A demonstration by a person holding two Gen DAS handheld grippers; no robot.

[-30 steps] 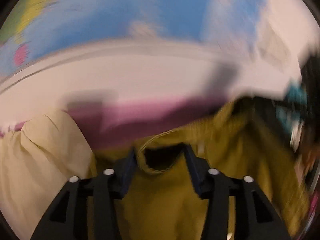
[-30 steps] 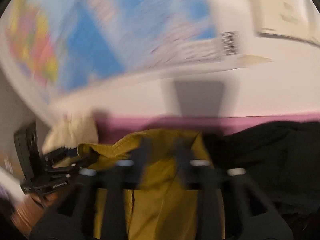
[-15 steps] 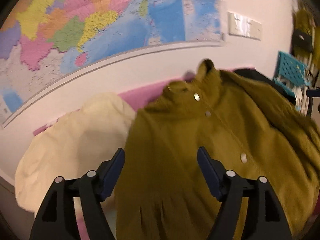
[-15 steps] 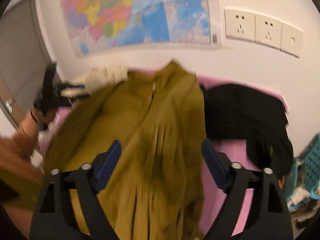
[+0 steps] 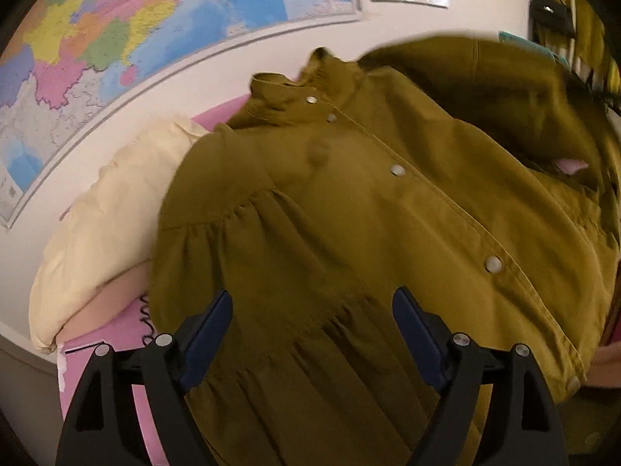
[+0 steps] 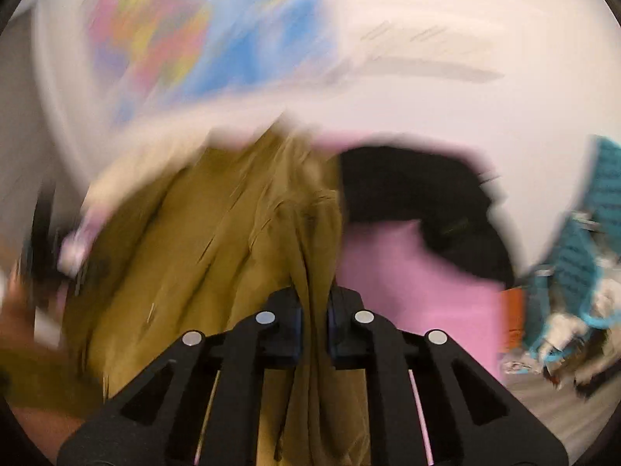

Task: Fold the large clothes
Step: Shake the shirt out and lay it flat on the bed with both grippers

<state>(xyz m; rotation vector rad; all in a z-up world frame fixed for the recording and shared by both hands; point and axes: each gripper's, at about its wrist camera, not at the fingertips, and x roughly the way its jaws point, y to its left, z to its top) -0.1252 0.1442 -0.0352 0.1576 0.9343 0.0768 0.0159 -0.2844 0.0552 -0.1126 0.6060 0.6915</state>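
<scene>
An olive-green button-front dress (image 5: 349,213) lies spread on the pink table cover, collar toward the wall. My left gripper (image 5: 312,310) is open above its gathered skirt part, holding nothing. In the blurred right wrist view my right gripper (image 6: 312,306) is shut on a bunched fold of the olive dress (image 6: 233,240), which runs up between the jaws.
A cream garment (image 5: 112,217) lies left of the dress. A black garment (image 6: 419,190) lies to its right on the pink table cover (image 6: 419,272). A teal basket (image 6: 586,256) stands at far right. A map (image 5: 116,31) hangs on the wall behind.
My right gripper was open half a second ago and is now shut on a fold of the dress. My left gripper opened earlier and has drawn back a little over the skirt.
</scene>
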